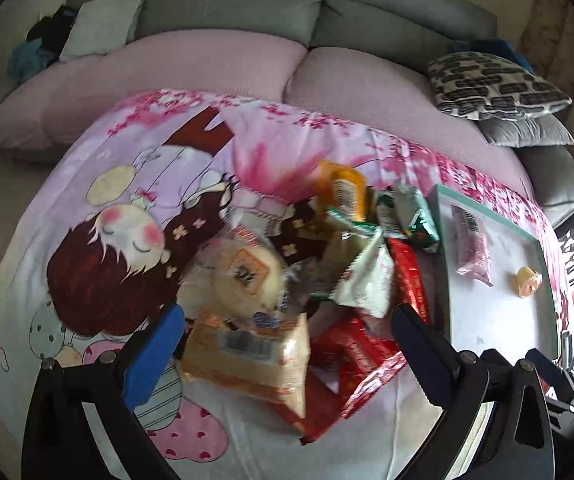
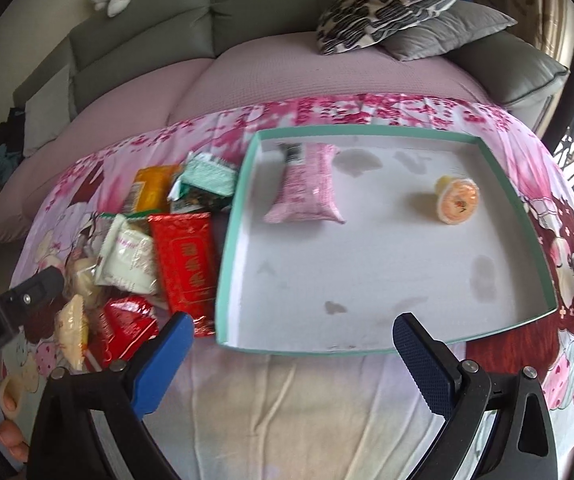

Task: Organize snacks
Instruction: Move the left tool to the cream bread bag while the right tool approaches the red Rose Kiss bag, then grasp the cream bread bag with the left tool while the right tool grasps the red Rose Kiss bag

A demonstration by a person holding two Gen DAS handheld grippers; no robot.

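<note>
- On the pink cartoon-print cloth [image 2: 247,396], a shallow teal-rimmed tray [image 2: 223,264] lies at 12 o'clock from the right gripper [image 2: 295,344], whose blue-padded jaws are spread wide and grasp nothing.
- Inside the tray, a pink packet [image 2: 307,188] lies toward 11 o'clock, its long axis running near-to-far with the barcode end pointing away; a small jelly cup [image 2: 457,200] rests on its side at 1 o'clock, well apart from it.
- Just left of the tray lies the snack pile; a long red packet [image 2: 185,264] runs parallel to the tray's left wall.
- The left gripper [image 1: 287,332] hangs released over the pile, jaws straddling a beige barcoded bag [image 1: 247,360].
</note>
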